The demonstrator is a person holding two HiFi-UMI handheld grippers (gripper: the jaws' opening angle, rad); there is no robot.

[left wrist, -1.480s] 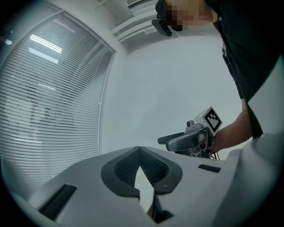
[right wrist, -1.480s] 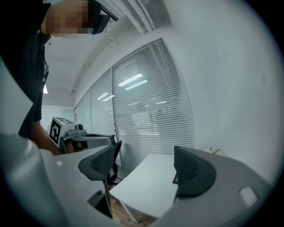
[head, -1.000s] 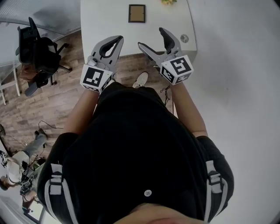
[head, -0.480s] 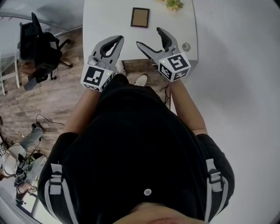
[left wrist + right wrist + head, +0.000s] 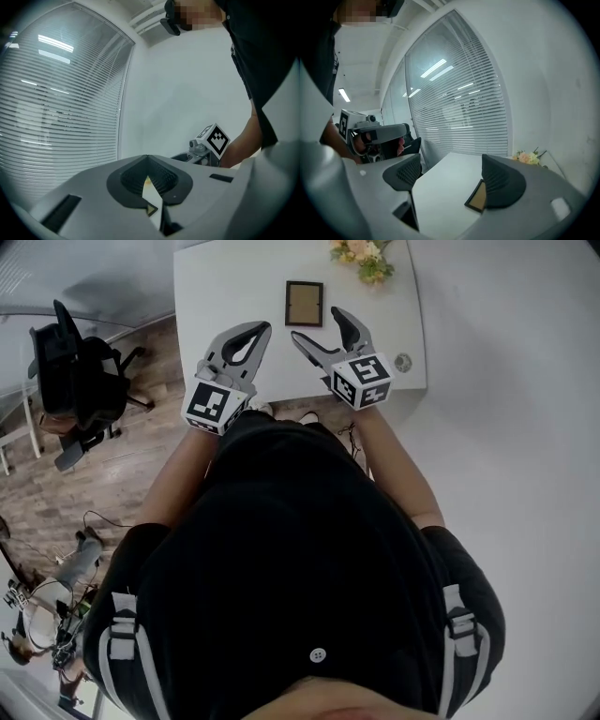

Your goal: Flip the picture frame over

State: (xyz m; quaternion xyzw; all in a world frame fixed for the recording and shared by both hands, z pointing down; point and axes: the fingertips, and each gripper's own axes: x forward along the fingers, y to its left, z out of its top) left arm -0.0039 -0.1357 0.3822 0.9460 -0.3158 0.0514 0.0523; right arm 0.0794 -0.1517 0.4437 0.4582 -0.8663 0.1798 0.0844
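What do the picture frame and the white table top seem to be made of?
Picture frame: dark matt border, probably wood or plastic; the tan centre looks like cardboard, uncertain. Table: smooth white top, likely laminate or painted board.

The picture frame (image 5: 304,303), at the upper middle of the head view, has a dark brown border around a tan panel. The table (image 5: 225,287) under it is plain white. The flowers (image 5: 361,253) at the top edge are peach and yellow with green leaves. The left gripper (image 5: 260,329) and right gripper (image 5: 317,324) are grey with black ribbed pads, and each cube is white with black squares. At the left, the office chair (image 5: 70,367) is black and the floor (image 5: 141,446) is brown wood planks.
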